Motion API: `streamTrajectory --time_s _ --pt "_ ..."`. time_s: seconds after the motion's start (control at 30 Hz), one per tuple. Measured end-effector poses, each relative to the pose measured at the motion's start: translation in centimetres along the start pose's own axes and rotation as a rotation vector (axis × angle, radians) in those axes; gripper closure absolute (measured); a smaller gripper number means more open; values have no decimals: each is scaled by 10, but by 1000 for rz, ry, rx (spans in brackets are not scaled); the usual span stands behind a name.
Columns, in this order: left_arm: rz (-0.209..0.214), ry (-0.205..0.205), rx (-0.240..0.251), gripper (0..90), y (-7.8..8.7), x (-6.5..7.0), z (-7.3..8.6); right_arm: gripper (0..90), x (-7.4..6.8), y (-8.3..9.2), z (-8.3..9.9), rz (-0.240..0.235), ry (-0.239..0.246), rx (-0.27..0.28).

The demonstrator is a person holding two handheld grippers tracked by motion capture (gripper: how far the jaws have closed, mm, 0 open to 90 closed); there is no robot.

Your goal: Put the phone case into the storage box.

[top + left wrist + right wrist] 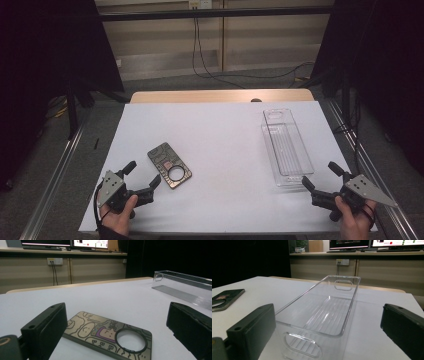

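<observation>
Our left hand-held gripper (141,177), jaws apart, faces a flat phone case (169,165) lying just beyond them on the white surface (220,140); cartoon doodles and a round ring mark it. Our right hand-held gripper (321,179), jaws apart, faces a clear tray (286,145).

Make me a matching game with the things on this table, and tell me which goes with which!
Things:
1. phone case
2. clear bin
3. left gripper
4. right gripper

Descriptions:
A. see-through, with nothing inside
B. open, jaws pointing at the clear bin
C. flat on the white table, with cartoon drawings and a round hole
D. open, jaws pointing at the phone case

Pairs: 1-C, 2-A, 3-D, 4-B
</observation>
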State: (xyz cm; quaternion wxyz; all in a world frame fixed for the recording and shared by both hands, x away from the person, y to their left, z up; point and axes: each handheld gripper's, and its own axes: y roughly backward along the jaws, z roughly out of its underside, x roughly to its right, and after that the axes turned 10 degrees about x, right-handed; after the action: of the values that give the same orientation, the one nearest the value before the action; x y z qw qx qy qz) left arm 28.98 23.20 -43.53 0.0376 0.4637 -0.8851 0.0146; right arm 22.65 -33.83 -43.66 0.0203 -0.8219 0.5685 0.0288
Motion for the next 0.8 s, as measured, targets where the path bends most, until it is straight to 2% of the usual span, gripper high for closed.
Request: streamTrajectory --time_s 0.23,0.3,0.6,0.8 --pt "14 8 -3 33 0 0 -1 0 1 1 1 -4 -9 -1" --pt "14 21 -1 34 -1 1 -1 0 1 2 1 -2 -11 -1" --pt "18 16 -28 33 -3 0 0 0 -1 2 1 -14 -17 -9" --pt "60 28 -46 25 -10 -1 2 0 -2 1 1 -21 -6 -16"
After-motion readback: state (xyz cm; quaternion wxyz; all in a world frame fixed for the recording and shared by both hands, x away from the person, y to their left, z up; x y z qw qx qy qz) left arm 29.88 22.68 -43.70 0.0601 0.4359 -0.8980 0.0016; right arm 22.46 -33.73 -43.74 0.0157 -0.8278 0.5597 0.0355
